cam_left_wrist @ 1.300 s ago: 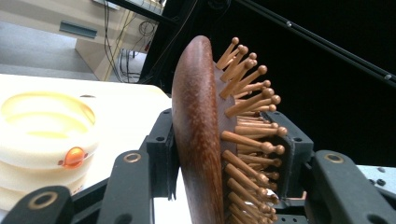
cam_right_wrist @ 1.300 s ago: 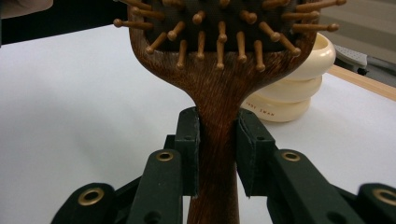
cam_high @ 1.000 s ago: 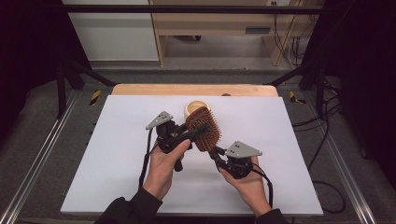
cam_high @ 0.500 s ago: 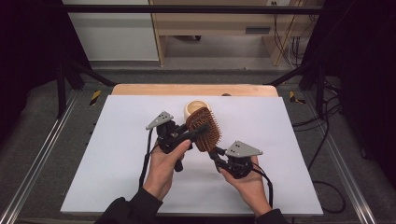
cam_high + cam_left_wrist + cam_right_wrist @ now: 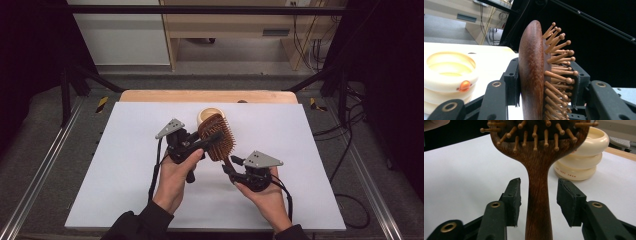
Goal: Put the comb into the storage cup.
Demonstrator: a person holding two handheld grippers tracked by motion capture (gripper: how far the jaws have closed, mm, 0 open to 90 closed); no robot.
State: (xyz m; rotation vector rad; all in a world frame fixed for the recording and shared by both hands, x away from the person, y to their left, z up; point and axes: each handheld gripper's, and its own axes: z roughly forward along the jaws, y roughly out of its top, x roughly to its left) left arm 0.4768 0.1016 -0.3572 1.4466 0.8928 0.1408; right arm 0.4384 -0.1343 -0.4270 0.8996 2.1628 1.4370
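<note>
**Left jaws clamp the brush head; right jaws stand apart around the handle**

The left gripper (image 5: 212,138) has its two black jaws pressed on the head of the brush, one pad on the smooth back and one among the bristles. The right gripper (image 5: 229,167) has its jaws spread, one on each side of the handle, with a gap showing between each pad and the wood.

The largest thing is the one white, matte, rectangular table top (image 5: 125,175), with a light wooden strip along its far edge. Wide bare room lies to the left, to the right and toward the near edge; dark grey floor and metal rails lie beyond its sides.

Two hands come in from the bottom: the left hand (image 5: 177,172) and the right hand (image 5: 262,192), each wrapped around its gripper, with dark sleeves at the wrists. Each gripper carries a grey three-cornered plate and a black cable.

The one dark brown wooden paddle hairbrush (image 5: 216,136) is held above the middle of the table, its oval head grained and polished, its handle narrowing toward the right gripper. Many round-tipped wooden pins stand from a dark cushion.

Just behind the brush sits one cream, ribbed, round container (image 5: 207,115) on the table, smooth and glossy, with small printed lettering low on its side and a small orange bead at its rim.
</note>
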